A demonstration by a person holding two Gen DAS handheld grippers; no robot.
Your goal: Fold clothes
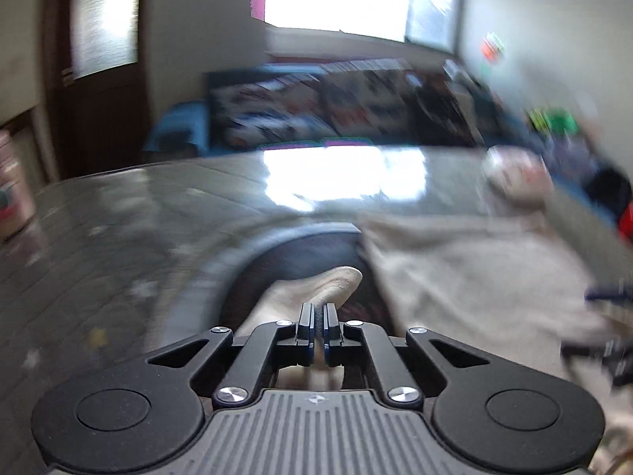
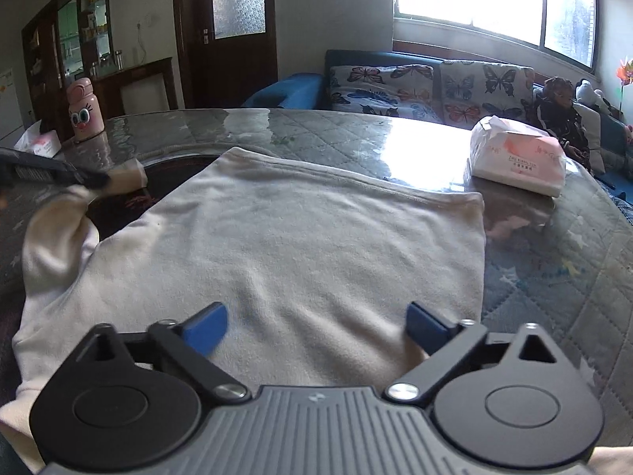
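Cream-white cotton garment was spread mostly flat on the glossy quilt-patterned table, its body lying straight ahead of and beneath the right claw, with the far hem running across the view from left to right. The right claw's blue-padded fingers were held wide apart over the near part of the cloth, with nothing gripped. At the garment's left side a sleeve was lifted off the table, its cuff end pinched in the left claw, whose fingers were pressed together on a fold of that pale fabric. The left wrist view was smeared by motion. The left claw was thus judged the nearer to the working edge, and the sleeve would need to be carried rightward, across the body. A pink-and-white tissue pack lay beyond the garment's far right corner, apart from it.
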